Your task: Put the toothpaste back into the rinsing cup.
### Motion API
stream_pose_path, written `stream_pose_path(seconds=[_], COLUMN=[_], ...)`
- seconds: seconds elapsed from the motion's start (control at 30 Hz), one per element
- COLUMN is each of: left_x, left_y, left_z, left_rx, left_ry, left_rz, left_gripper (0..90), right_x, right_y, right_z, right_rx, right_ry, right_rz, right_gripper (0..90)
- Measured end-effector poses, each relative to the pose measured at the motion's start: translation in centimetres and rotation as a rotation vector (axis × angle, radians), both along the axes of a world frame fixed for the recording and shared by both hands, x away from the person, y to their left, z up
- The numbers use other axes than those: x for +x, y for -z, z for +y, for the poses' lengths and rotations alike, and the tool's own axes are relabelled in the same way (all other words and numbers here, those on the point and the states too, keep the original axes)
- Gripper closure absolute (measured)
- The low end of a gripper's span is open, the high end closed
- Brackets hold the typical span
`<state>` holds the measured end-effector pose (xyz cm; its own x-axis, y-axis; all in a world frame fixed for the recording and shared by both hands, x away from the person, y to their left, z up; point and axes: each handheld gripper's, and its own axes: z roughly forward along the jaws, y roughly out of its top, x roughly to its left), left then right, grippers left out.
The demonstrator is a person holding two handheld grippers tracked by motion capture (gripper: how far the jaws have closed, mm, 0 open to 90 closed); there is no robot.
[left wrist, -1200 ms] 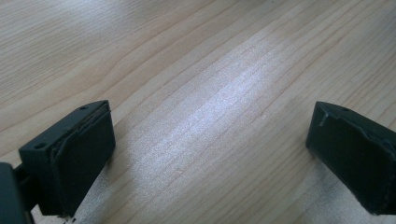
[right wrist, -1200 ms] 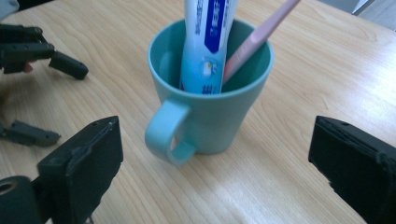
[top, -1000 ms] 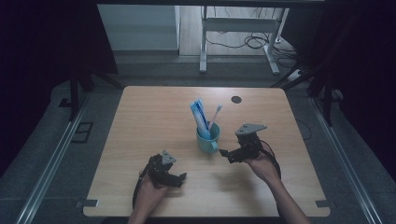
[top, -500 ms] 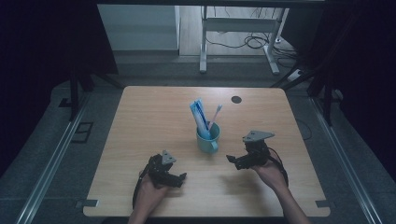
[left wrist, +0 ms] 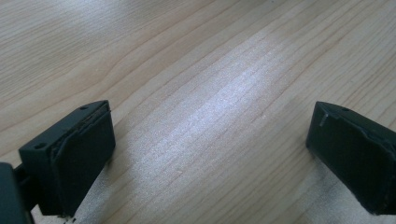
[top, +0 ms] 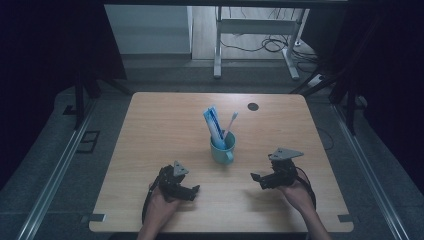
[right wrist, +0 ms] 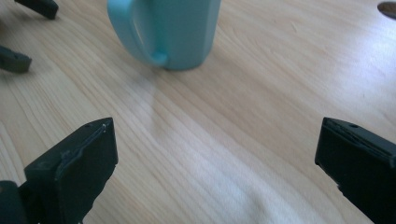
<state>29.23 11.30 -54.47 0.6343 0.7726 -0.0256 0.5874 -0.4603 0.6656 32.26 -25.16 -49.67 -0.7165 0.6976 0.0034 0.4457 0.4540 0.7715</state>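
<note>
**Both grippers wide open near the front edge, mug standing mid-table**

Your left gripper (top: 192, 190) sits low over the table (top: 150, 125) near its front edge, left of centre, held in your left hand (top: 161, 200). In the left gripper view its two black jaws stand far apart with bare wood grain between them; they hold nothing.

Your right gripper (top: 256, 178) is near the front edge too, toward the front right corner, held in your right hand (top: 295, 190), with its grey three-cornered plate (top: 286, 153) on top. In the right gripper view its jaws are also spread wide and empty, and they point at the teal mug (right wrist: 173, 30), which stands upright a little way ahead of them with its handle (right wrist: 128, 35) turned to the left of that view. The tips of your left gripper show dark at the upper left corner there.

From the high view the mug (top: 223, 147) stands about the middle of the table, between the two grippers and farther back than both, apart from each. A blue-and-white tube (top: 214, 125) and a white toothbrush (top: 230, 122) stand in it, leaning. A small dark round spot (top: 253, 106) lies near the back edge, right of centre.
</note>
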Motion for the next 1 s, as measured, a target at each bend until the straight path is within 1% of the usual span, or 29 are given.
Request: stream_pose_path(seconds=[0.1, 0.4, 0.7, 0.77, 0.83, 0.87, 1.0], left_x=[0.0, -0.1, -0.1, -0.1, -0.1, -0.1, -0.1], left_y=[0.0, 0.0, 0.0, 0.0, 0.0, 0.0, 0.0], left_z=[0.0, 0.0, 0.0, 0.0, 0.0, 0.0, -0.1], left_rx=[0.0, -0.003, -0.001, -0.001, -0.001, -0.002, -0.002], left_ry=[-0.002, -0.006, -0.005, -0.005, -0.005, -0.005, -0.005], left_rz=[0.0, -0.001, -0.003, -0.003, -0.003, -0.002, -0.003], left_gripper=[1.4, 1.5, 1.6, 1.6, 1.6, 1.6, 1.7], right_x=[-0.4, -1.4, -2.3, -2.4, -2.6, -2.6, -2.7], right_y=[0.6, 2.7, 4.4, 4.6, 4.6, 4.7, 4.7], right_z=[-0.4, -1.4, -2.2, -2.2, -2.1, -2.0, -2.1], right_rx=[-0.011, -0.024, -0.033, -0.049, -0.063, -0.073, -0.073], right_ry=[0.006, 0.025, 0.027, 0.024, 0.023, 0.023, 0.022], right_rz=[0.004, 0.037, 0.068, 0.077, 0.064, 0.066, 0.068], right_gripper=[0.0, 0.0, 0.0, 0.0, 0.0, 0.5, 1.1])
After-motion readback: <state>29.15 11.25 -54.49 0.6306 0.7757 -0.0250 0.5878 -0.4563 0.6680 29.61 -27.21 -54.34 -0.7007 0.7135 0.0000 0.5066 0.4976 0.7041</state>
